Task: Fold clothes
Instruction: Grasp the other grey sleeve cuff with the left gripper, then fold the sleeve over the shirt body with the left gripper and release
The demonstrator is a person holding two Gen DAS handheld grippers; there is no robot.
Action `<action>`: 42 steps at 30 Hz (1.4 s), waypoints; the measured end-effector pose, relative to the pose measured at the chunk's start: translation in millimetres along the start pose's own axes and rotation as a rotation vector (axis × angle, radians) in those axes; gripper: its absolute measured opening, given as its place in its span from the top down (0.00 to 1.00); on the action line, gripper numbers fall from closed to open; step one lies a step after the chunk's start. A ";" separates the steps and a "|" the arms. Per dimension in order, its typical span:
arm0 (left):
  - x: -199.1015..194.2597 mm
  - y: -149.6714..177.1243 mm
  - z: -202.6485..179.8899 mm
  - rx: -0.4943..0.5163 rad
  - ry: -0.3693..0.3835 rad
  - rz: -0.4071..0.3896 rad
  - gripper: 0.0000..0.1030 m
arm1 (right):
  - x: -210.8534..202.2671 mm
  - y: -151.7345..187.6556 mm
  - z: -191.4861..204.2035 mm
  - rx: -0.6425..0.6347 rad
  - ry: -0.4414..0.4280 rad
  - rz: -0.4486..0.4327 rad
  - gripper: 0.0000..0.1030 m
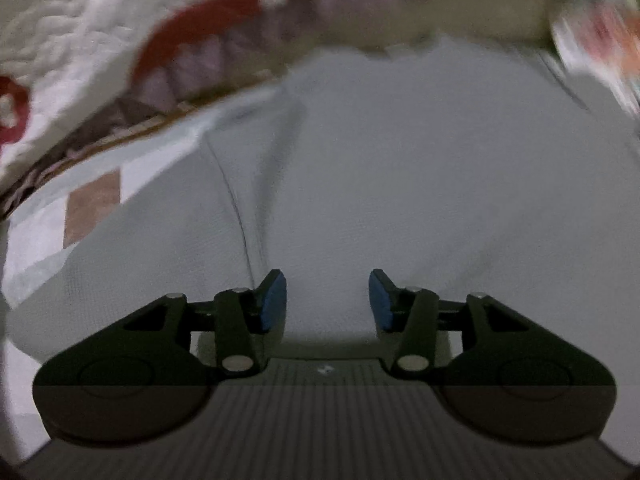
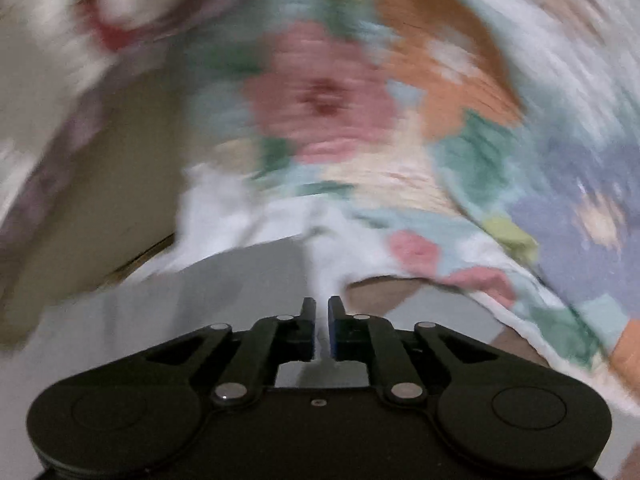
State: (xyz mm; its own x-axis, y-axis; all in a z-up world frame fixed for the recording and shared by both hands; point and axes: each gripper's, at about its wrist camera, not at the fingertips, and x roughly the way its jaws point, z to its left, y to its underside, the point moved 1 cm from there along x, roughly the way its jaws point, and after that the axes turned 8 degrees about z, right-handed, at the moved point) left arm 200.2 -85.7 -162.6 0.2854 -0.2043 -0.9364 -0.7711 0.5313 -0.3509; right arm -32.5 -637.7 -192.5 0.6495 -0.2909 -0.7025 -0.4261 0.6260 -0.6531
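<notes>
A: Left wrist view. What lies ahead of the left gripper?

B: Its black linkage arms end in blue pads, set wide apart with nothing between them. Under and beyond them spreads a pale grey garment, smooth, fine-weave cloth with a curved seam running up from near the left pad. A tan square patch sits on a lighter panel at the garment's left edge.

A: And past the garment?

B: A quilted white cover with a stitched, puffy texture and red scalloped motifs, bordered by a mauve and tan band. All of it is softened by motion blur. At the far right a corner of multicoloured cloth shows, too smeared to describe.

A: Right wrist view. How do the right gripper's fingers stand?

B: Nearly together, with only a narrow slit left. A white, soft-looking fold of the floral cloth runs down into that slit, so the fingers are pinching its edge.

A: Describe the cloth.

B: A ribbed or crinkled textile printed with blocky flowers: pink centre bloom, orange, green, lilac-blue patches on pale blue and white. It rises from the fingers and fills the upper and right frame, heavily blurred. Its white hem drapes in an arc to the right.

A: What is below it?

B: The grey garment again, flat beneath the gripper, with the tan and mauve band to the left.
</notes>
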 end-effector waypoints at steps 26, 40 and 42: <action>-18.3 144.0 168.0 -0.796 0.200 -0.329 0.45 | -57.5 194.8 474.2 -0.834 -0.677 0.313 0.46; -30.1 111.8 171.0 -0.676 -0.145 -0.503 0.94 | -12.8 191.9 438.4 -0.761 -0.606 0.274 0.46; -36.3 124.3 169.7 -0.692 -0.157 -0.486 0.95 | -5.7 188.6 434.1 -0.747 -0.605 0.274 0.46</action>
State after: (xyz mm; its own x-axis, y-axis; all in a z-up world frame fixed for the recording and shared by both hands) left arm 190.6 127.3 -173.3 0.7100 -0.1360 -0.6910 -0.7019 -0.2166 -0.6785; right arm 156.8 -203.9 -189.0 0.5922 0.3432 -0.7291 -0.7609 -0.0594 -0.6461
